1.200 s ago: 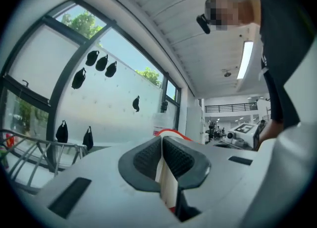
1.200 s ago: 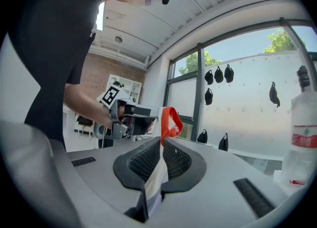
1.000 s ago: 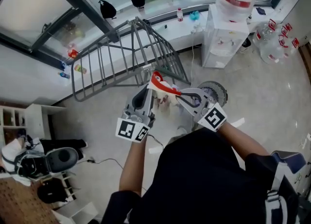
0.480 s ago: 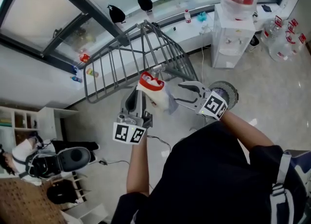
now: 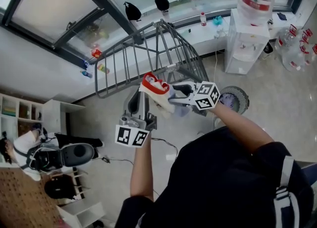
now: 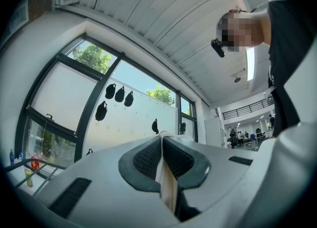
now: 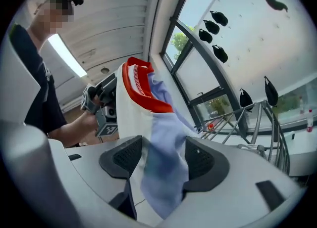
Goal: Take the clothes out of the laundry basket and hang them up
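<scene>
rack: grey drying rack point(image 5: 148, 54) just beyond both grippers | garment: white top point(image 5: 154, 87) with a red collar, held up in front of it | left gripper point(image 5: 148, 91): clamped on a fold | right gripper point(image 5: 174, 93): gripped a second ago, jaws just swung wide, cloth loose between pads | judged: left carries it alone; right likely regrips to spread it

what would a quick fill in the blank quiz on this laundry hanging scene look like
1. The left gripper is ____ on the white and pale blue garment.
2. The garment's collar is coloured ____.
3. The right gripper, whose jaws have just been opening, has the garment's cloth ____ its pads, not pressed by them.
Missing words: shut; red; between.
</scene>
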{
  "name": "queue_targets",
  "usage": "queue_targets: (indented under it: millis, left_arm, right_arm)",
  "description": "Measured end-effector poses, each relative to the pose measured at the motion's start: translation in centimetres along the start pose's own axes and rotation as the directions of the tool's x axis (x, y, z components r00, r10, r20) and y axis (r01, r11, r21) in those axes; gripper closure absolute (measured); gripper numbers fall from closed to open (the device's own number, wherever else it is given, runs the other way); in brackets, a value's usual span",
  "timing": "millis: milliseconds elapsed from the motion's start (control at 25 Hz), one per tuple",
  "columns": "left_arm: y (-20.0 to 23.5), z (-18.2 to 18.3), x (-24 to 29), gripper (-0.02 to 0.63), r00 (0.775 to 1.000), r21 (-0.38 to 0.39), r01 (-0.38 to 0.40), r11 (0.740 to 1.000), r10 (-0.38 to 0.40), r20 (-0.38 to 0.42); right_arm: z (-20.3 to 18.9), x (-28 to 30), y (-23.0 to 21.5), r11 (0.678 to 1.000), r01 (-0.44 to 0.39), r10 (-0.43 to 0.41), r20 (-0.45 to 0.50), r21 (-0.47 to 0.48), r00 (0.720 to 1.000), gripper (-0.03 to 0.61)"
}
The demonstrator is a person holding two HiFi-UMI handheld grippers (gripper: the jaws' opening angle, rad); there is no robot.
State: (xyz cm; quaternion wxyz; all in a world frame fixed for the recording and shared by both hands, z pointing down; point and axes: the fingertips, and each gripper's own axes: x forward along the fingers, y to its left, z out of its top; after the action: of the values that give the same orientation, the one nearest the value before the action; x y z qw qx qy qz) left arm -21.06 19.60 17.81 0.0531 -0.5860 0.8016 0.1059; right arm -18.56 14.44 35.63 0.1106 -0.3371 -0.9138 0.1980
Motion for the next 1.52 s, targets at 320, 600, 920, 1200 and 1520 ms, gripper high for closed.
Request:
queue_targets:
  millis: [320,600,920,1200,1520]
  left_arm:
    - [4.0,1.1,-7.2,0.601,0.975,0.08,-0.222,0.972,0.222,0.01]
    - [6.9,3.3,-14.1,0.601,0.925,0.26,-0.355,0.898,0.377,-0.04]
    - [10.3,6.3,-19.9,0.601,0.877,0.371,-0.433,0.822,0.478,-0.036]
    - [13.8,8.0,-22.1,0.601,0.832,0.417,-0.508,0.754,0.555,0.009]
    - [21.9,12.1,-24.9,0.601,0.799,0.241,-0.6,0.763,0.585,0.138]
  right_arm:
    - [3.5,-0.2,2.7,0.989,0.036,-0.023,0.094,-0.143,0.995,0.566]
    - [12.0,1.7,7.2,0.966,0.004,0.041,0.17,-0.259,0.985,0.568]
    - [17.6,7.4,11.9,0.933,-0.046,0.117,0.181,-0.356,0.976,0.569]
    - [19.5,12.0,12.6,0.923,-0.091,0.169,0.182,-0.375,0.969,0.569]
    - [20.6,21.2,12.8,0.909,-0.186,0.25,0.132,-0.373,0.959,0.569]
